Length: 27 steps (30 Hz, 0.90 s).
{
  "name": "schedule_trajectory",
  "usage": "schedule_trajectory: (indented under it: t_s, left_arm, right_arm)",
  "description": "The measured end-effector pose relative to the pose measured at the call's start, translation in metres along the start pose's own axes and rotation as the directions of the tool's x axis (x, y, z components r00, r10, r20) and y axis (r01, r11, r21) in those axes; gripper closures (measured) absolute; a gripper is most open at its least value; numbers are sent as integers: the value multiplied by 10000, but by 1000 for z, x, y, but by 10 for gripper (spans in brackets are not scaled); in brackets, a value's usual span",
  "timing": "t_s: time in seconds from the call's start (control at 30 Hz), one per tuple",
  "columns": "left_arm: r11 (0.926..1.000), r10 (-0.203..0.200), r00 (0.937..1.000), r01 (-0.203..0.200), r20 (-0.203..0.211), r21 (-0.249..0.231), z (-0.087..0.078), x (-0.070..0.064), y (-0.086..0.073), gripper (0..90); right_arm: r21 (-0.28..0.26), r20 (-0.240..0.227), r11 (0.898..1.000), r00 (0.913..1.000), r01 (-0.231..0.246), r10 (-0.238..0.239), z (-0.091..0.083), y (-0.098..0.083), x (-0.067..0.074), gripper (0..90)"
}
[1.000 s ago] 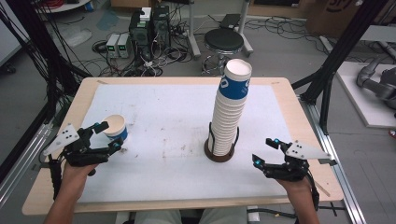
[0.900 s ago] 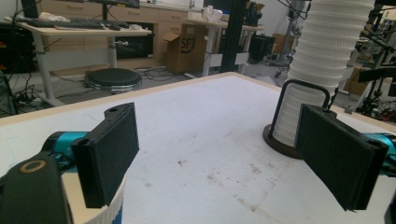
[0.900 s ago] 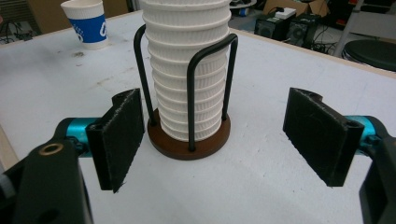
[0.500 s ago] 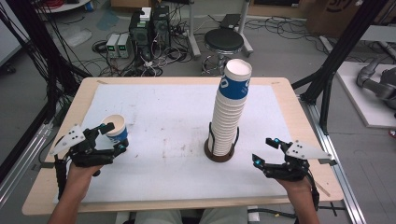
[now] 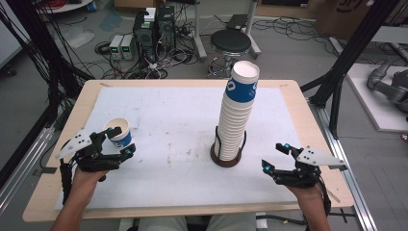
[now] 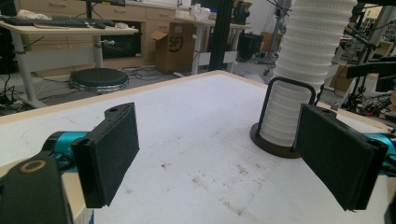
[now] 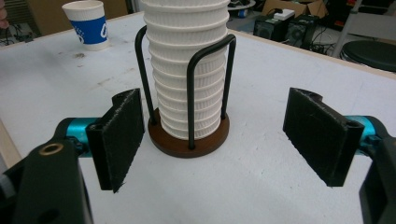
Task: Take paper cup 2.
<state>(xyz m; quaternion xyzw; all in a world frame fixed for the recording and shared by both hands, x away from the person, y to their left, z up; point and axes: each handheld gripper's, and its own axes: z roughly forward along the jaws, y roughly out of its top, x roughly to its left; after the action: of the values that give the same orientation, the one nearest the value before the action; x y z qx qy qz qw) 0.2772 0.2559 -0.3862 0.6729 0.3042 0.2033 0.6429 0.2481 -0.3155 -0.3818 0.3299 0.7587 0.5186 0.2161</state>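
Note:
A single paper cup (image 5: 118, 131) with a blue band stands upright at the table's left; it is also far off in the right gripper view (image 7: 89, 25). My left gripper (image 5: 123, 142) hovers right beside it, jaws wide apart with only bare mat between them (image 6: 224, 154). A tall stack of white cups (image 5: 235, 120) sits in a black wire holder on a brown base (image 5: 226, 160), seen too in both gripper views (image 6: 303, 70) (image 7: 187, 70). My right gripper (image 5: 273, 156) rests near the front right, open (image 7: 219, 135), facing the stack from a short distance.
A white mat (image 5: 173, 110) covers the wooden table (image 5: 288, 84). Beyond the far edge stand a black stool (image 5: 231, 43) and electronics boxes with cables (image 5: 144, 33). Black frame posts (image 5: 346, 62) rise at the right.
The left gripper has shifted only slightly beside the single cup. Cup, stack and right gripper stay where they were.

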Motion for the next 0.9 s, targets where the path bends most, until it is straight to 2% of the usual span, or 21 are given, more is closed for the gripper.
schedule_trajectory:
  t_s: [0.07,0.23,0.5,0.67,0.7,0.77,0.8,0.9]
  left_arm:
    - [10000,-56,9999,56,96,-3,2,-1,0,140]
    - [9999,82,9990,-87,434,108,10,-8,7,140]
    - [9997,215,9916,-221,1277,35,31,-20,39,139]
    - [9996,266,9808,-255,1933,-83,48,-31,65,140]
    - [9998,207,9748,-196,2221,-74,54,-34,73,140]
    - [9998,221,9702,-210,2411,-74,61,-38,82,139]
    - [9998,190,9660,-177,2579,-76,65,-40,87,139]
    - [9992,360,9584,-389,2832,46,74,-47,98,140]
  right_arm:
    - [33,-39,10000,10000,37,-37,1,0,0,210]
    - [139,-156,9998,9998,130,-128,1,0,3,211]
    - [68,-172,9999,9998,111,-110,0,2,2,211]
    - [30,-175,9999,9998,111,-111,-1,3,0,211]
    - [38,-174,10000,9998,79,-79,-1,4,0,211]
    - [32,-223,10000,9998,-8,8,0,4,-1,211]
    - [26,-238,10000,9997,11,-10,0,4,-1,211]
    - [23,-259,10000,9997,-8,8,0,5,-1,211]
